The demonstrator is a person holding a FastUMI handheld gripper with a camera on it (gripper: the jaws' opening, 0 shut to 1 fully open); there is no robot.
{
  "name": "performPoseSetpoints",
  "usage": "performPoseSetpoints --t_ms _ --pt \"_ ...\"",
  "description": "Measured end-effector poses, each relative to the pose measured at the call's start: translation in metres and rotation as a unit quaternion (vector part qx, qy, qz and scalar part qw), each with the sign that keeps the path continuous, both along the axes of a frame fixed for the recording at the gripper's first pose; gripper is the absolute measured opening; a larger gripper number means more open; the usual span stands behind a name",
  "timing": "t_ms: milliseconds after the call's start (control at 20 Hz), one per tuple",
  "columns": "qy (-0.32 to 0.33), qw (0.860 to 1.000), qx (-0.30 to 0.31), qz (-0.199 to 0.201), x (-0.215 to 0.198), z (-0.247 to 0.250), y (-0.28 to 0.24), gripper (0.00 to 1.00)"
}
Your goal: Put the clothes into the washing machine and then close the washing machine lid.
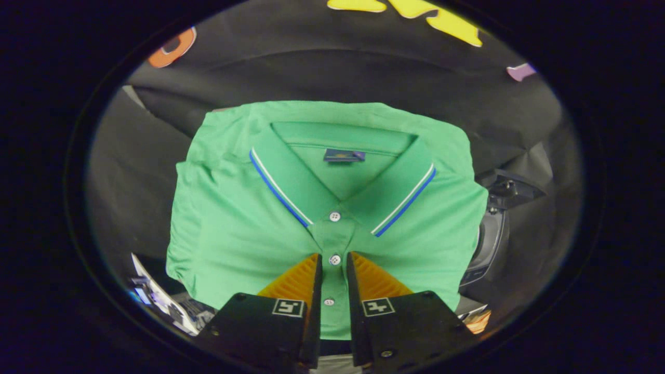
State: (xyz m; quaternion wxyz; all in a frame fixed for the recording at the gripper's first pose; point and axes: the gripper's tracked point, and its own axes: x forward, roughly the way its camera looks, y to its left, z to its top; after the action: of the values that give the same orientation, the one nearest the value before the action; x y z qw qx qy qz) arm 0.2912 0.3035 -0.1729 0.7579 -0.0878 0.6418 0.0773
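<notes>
A folded green polo shirt (234, 223) with a blue-and-white trimmed collar spreads out just ahead of my gripper (334, 258). Its button placket runs straight down between my fingers, which stand close together and pinch the fabric at the second button. The shirt seems to hang lifted, covering most of what lies beneath it. A dark grey rounded part (491, 244), possibly the washing machine, peeks out past the shirt's right edge.
Black cloth of the booth wall (337, 72) rises beyond the shirt. White printed items (156, 298) lie below the shirt's lower left corner, and something orange (478, 321) shows by its lower right corner.
</notes>
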Motion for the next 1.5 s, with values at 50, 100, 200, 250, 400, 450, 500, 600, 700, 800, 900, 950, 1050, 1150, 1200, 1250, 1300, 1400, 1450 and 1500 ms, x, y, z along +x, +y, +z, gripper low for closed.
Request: performPoseSetpoints --t_ms 50,100,200,250,400,450,500,600,700,800,900,950,1050,1150,1200,1250,1300,1400,1450,1500 --pt "0.004 1.0 0.006 0.011 -0.002 -0.001 0.0 0.18" --pt "0.01 1.0 0.015 0.017 -0.001 0.0 0.0 0.14" --pt "0.028 0.999 0.032 0.013 0.0 0.001 0.0 0.1" --pt "0.036 0.999 0.039 0.011 0.001 0.002 0.0 0.09" --pt "0.041 0.997 0.054 0.022 0.003 0.01 0.001 0.08" --pt "0.037 0.997 0.057 0.028 0.003 0.017 0.001 0.08" --pt "0.035 0.997 0.061 0.032 0.003 0.025 0.002 0.08" --pt "0.033 0.996 0.073 0.031 0.006 0.04 0.003 0.08" --pt "0.03 0.995 0.092 0.032 0.012 0.059 0.005 0.08" --pt "0.022 0.993 0.112 0.039 0.018 0.076 0.006 0.08" --pt "0.013 0.99 0.13 0.046 0.023 0.097 0.011 0.08" --pt "0.007 0.99 0.135 0.05 0.017 0.107 0.01 0.08" --pt "-0.007 0.988 0.145 0.056 0.017 0.126 0.01 0.08" --pt "-0.022 0.986 0.155 0.055 0.019 0.148 0.01 0.08" --pt "-0.029 0.985 0.163 0.05 0.02 0.162 0.011 0.08" --pt "-0.035 0.983 0.172 0.049 0.019 0.172 0.01 0.08" --pt "-0.043 0.981 0.181 0.047 0.021 0.183 0.01 0.08" --pt "-0.063 0.978 0.195 0.044 0.024 0.208 0.003 0.08" --pt "-0.072 0.976 0.201 0.044 0.022 0.222 0.0 0.08" --pt "-0.081 0.974 0.205 0.042 0.022 0.235 -0.003 0.08"
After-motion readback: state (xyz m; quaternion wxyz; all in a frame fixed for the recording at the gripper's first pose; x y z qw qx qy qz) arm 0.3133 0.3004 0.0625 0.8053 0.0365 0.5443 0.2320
